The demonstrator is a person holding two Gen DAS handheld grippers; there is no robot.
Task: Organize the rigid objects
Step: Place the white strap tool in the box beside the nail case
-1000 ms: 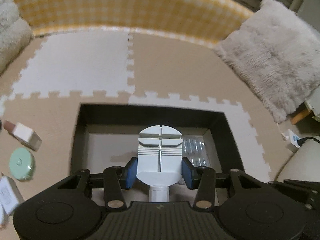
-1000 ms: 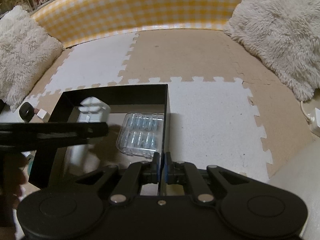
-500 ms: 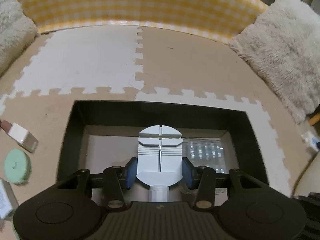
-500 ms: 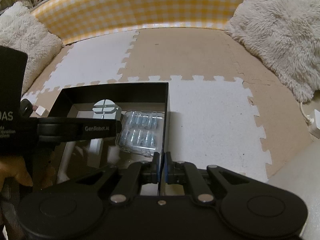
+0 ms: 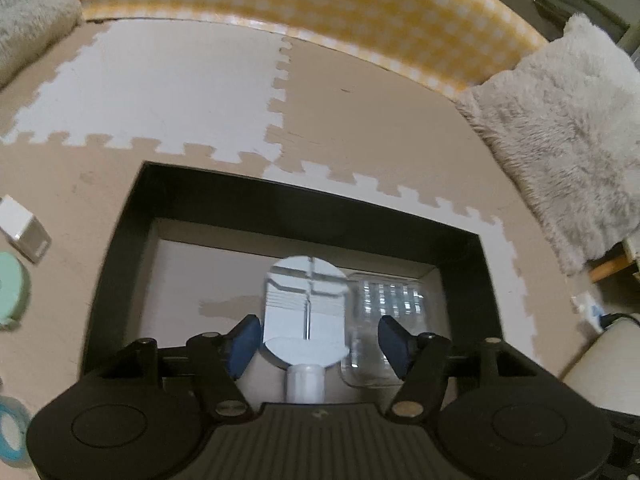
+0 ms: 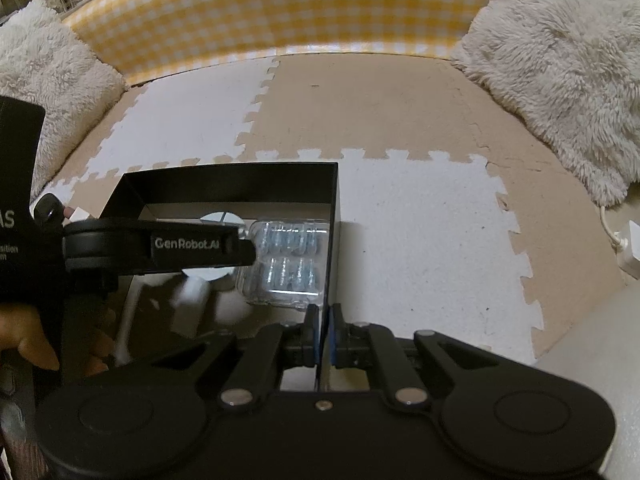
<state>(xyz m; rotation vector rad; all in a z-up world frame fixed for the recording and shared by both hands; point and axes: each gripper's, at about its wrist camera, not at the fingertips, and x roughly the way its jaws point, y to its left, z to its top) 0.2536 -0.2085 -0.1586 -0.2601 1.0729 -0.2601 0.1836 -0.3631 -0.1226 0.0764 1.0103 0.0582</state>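
A black box (image 5: 304, 208) lies open on the foam floor mat; it also shows in the right wrist view (image 6: 224, 184). Inside it, a white round-ended plastic tool (image 5: 306, 312) lies between the spread fingers of my left gripper (image 5: 316, 340), which is open and no longer touches it. A clear blister pack (image 5: 384, 300) lies beside the tool, also seen in the right wrist view (image 6: 288, 264). My right gripper (image 6: 323, 336) is shut on the box's right wall (image 6: 332, 248).
A small white box (image 5: 24, 228), a mint round case (image 5: 12, 292) and a blue ring (image 5: 12, 432) lie on the mat left of the black box. Fluffy cushions (image 5: 568, 128) and a yellow checked bolster (image 5: 320, 12) edge the mat. A white plug (image 6: 630, 248) lies at the right.
My left gripper has opened and let go of the white tool inside the box, after carrying it lower and rightward. My right gripper has kept its hold on the box wall.
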